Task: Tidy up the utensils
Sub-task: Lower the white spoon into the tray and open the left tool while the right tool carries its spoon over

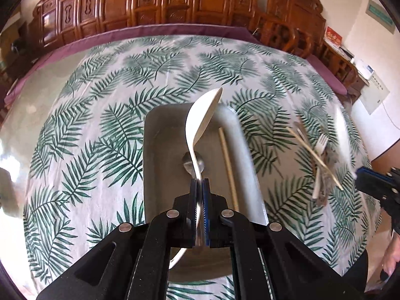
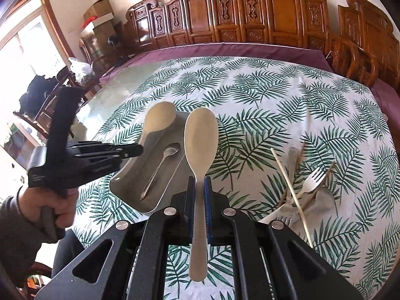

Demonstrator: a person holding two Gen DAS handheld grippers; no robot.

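left fingers (image 1: 193,190) clamp rice paddle (image 1: 202,115); right fingers (image 2: 207,187) clamp second paddle (image 2: 200,135); utensil pile (image 1: 322,165) blurred.

Teaspoon (image 2: 162,167) in tray (image 2: 130,185); fork (image 2: 312,180) right (on tablecloth (image 2: 262,95)).

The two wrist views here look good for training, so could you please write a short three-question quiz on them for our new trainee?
1. True or false: the left gripper is open and holds nothing.
2. Which utensil lies flat inside the grey tray? A) metal spoon B) plastic fork C) knife
3. Fill in: the right gripper is shut on a pale rice ____.

Key
1. False: it is shut on a white rice paddle held over the tray.
2. A: the metal spoon; the white plastic fork lies in the pile on the tablecloth.
3. paddle: the pale rice paddle.
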